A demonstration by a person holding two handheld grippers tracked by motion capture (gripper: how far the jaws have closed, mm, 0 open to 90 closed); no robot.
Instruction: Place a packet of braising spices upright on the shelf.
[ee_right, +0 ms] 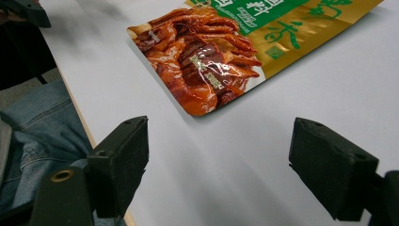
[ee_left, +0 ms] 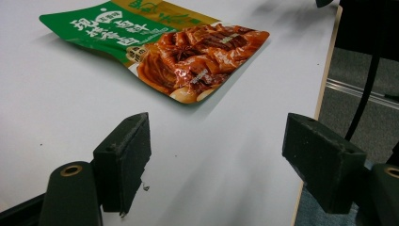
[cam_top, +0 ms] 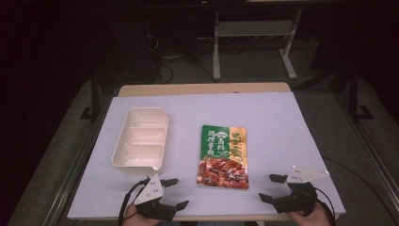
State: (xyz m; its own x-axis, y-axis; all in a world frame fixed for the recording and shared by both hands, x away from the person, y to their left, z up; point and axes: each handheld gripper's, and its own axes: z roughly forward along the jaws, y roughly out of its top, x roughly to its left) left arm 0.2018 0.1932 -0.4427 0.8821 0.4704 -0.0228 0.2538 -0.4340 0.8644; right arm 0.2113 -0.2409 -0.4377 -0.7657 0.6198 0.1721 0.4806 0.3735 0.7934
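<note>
A flat food pouch (cam_top: pixel 223 157) lies on the white table, green and gold at its far end, with a picture of braised meat at its near end. The pouch (ee_left: pixel 174 44) lies ahead of my left gripper's jaws, and the pouch (ee_right: pixel 226 52) lies ahead of my right gripper's jaws. My left gripper (cam_top: pixel 179 193) rests near the table's front edge, left of the pouch, open and empty. On the pouch's right, my right gripper (cam_top: pixel 269 188) is open too, with nothing between its fingers. A cream three-compartment tray (cam_top: pixel 140 137) sits empty at the left.
The white table top (cam_top: pixel 282 127) ends close behind both grippers at its front edge (ee_left: pixel 310 141). A person's denim-clad leg (ee_right: pixel 33 136) lies below that edge. Desk legs and cables (cam_top: pixel 216 52) stand on the dark floor beyond the table.
</note>
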